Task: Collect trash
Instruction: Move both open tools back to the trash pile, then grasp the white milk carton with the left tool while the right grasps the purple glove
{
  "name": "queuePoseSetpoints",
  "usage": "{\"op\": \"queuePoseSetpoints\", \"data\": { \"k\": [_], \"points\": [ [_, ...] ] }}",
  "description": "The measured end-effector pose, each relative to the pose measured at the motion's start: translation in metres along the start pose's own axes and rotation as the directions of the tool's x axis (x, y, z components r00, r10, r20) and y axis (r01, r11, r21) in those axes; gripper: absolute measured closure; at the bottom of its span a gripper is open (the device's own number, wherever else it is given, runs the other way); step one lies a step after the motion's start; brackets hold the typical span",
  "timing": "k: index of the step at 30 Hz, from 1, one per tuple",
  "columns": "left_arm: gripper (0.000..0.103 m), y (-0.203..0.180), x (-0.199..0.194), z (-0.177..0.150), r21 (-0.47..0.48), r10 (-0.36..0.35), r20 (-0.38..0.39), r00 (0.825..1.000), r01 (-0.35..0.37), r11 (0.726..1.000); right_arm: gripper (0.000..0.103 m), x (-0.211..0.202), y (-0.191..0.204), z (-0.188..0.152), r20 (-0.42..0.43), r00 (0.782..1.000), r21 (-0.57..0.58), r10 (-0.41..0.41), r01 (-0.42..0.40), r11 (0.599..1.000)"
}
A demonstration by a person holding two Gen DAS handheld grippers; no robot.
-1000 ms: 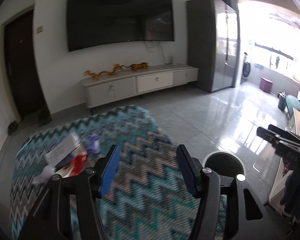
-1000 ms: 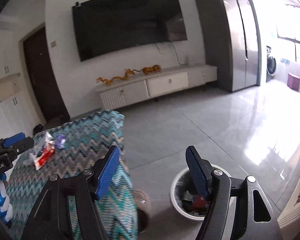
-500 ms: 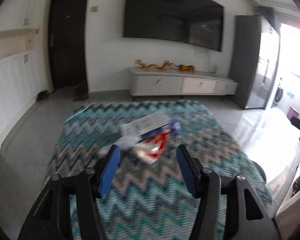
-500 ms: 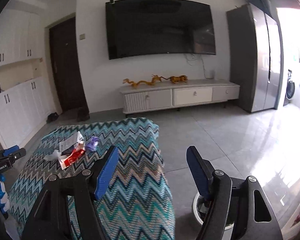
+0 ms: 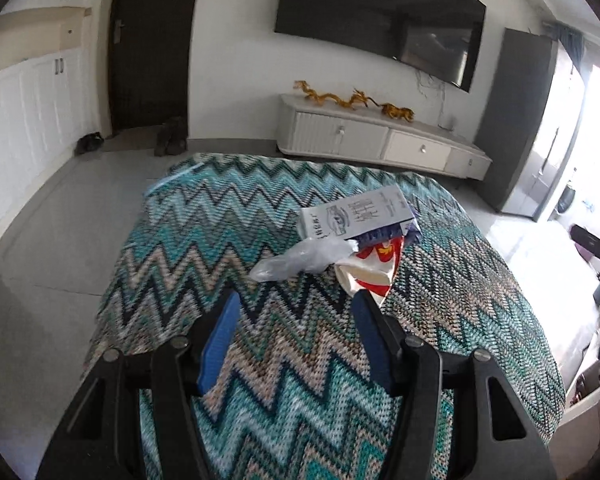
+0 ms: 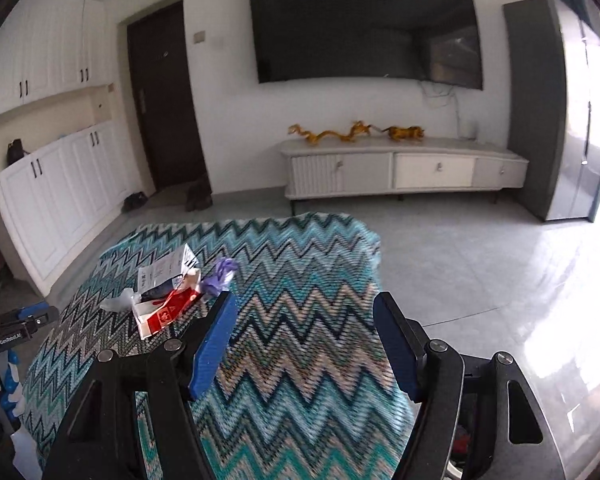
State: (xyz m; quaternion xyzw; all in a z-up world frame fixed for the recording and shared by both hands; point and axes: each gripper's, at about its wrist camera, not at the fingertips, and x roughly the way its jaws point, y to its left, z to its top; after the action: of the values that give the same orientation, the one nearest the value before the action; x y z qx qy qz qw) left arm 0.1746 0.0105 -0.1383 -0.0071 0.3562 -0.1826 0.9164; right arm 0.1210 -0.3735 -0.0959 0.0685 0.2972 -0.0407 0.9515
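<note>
Trash pile point(image 5: 352, 236) lies on zigzag cloth point(image 5: 228, 240), nothing around.

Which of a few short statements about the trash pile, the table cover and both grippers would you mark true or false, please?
1. The left gripper has its jaws open and empty. True.
2. The right gripper is clamped on the red wrapper. False: its jaws are open, and the wrapper lies on the zigzag cloth.
3. A printed white paper lies on the trash pile. True.
4. The clear plastic scrap lies on the floor. False: it rests on the cloth beside the wrapper.
5. A purple scrap lies by the pile. True.
</note>
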Motion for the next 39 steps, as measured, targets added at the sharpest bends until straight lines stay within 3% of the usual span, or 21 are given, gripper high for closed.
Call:
{"op": "queuePoseSetpoints", "data": {
  "k": [8,11,17,24,29,34,39],
  "points": [
    [0.045,-0.018,0.044,0.026,0.077,-0.059,-0.024,0.998,0.061,0.995,0.033,0.078,0.024,0.008,-0.082,0.992,-0.041,0.096,-0.099,0.994],
    [0.031,-0.023,0.059,0.043,0.108,-0.082,-0.02,0.996,0.084,0.991,0.033,0.107,0.033,0.011,-0.109,0.985,-0.043,0.13,-0.135,0.99],
    [0.03,-0.025,0.089,0.06,0.162,-0.117,-0.04,0.992,0.122,0.979,0.033,0.158,0.05,0.016,-0.159,0.965,-0.028,0.207,-0.214,0.977],
    [0.03,-0.027,0.114,0.077,0.23,-0.165,-0.071,0.984,0.177,0.957,0.033,0.186,0.069,0.016,-0.18,0.944,-0.015,0.278,-0.285,0.958],
    [0.024,-0.034,0.132,0.09,0.297,-0.195,-0.098,0.976,0.216,0.93,0.034,0.209,0.074,0.016,-0.204,0.93,0.014,0.305,-0.309,0.951],
    [0.024,-0.026,0.155,0.104,0.251,-0.231,-0.136,0.963,0.259,0.933,0.04,0.233,0.071,0.019,-0.225,0.918,0.056,0.327,-0.323,0.945],
    [0.024,-0.018,0.18,0.122,0.184,-0.308,-0.192,0.932,0.343,0.921,0.055,0.257,0.063,0.016,-0.254,0.896,0.112,0.364,-0.346,0.931]
  ]
}}
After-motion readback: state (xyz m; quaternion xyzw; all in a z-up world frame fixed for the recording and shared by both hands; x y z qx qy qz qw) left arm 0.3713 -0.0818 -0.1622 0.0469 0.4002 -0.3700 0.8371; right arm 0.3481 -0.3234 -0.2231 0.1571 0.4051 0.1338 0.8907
